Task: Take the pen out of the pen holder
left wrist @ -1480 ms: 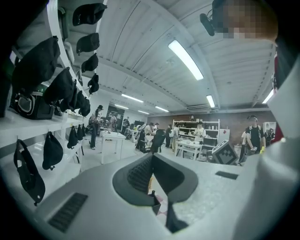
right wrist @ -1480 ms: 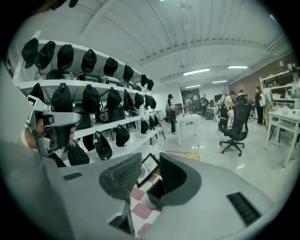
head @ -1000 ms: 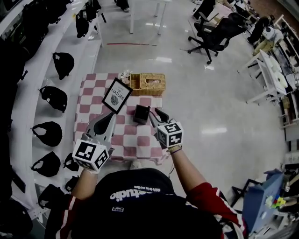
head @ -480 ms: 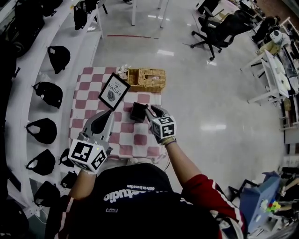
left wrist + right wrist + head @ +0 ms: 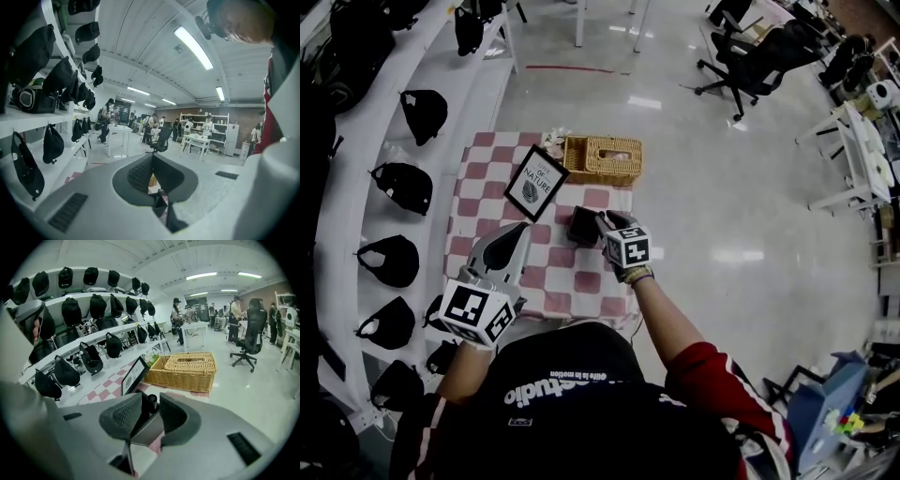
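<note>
The holder [image 5: 581,227] stands on the checked surface [image 5: 487,202], toward its right side, in front of the basket [image 5: 602,159] and just right of the tilted frame [image 5: 536,182]. The pen [image 5: 152,400] is in the holder, upright, with its dark round top sticking up above the rim.

The right gripper [image 5: 604,221] is at the holder's right edge, reaching in from the person's side. In the right gripper view its fingers [image 5: 125,416] stand a little apart, with the pen's top between them. A thin dark gap shows on the left side of the pen, so they are around it and not clamped on it. The holder's near wall [image 5: 149,427] lies just below the fingertips. Behind it the frame [image 5: 133,375] leans to the left and the basket [image 5: 187,369] sits farther back.

The left gripper [image 5: 514,236] hangs over the near left part of the surface, left of the holder and apart from it, pointing toward the frame. In the left gripper view its fingers [image 5: 140,174] meet at the tips and hold nothing.
</note>
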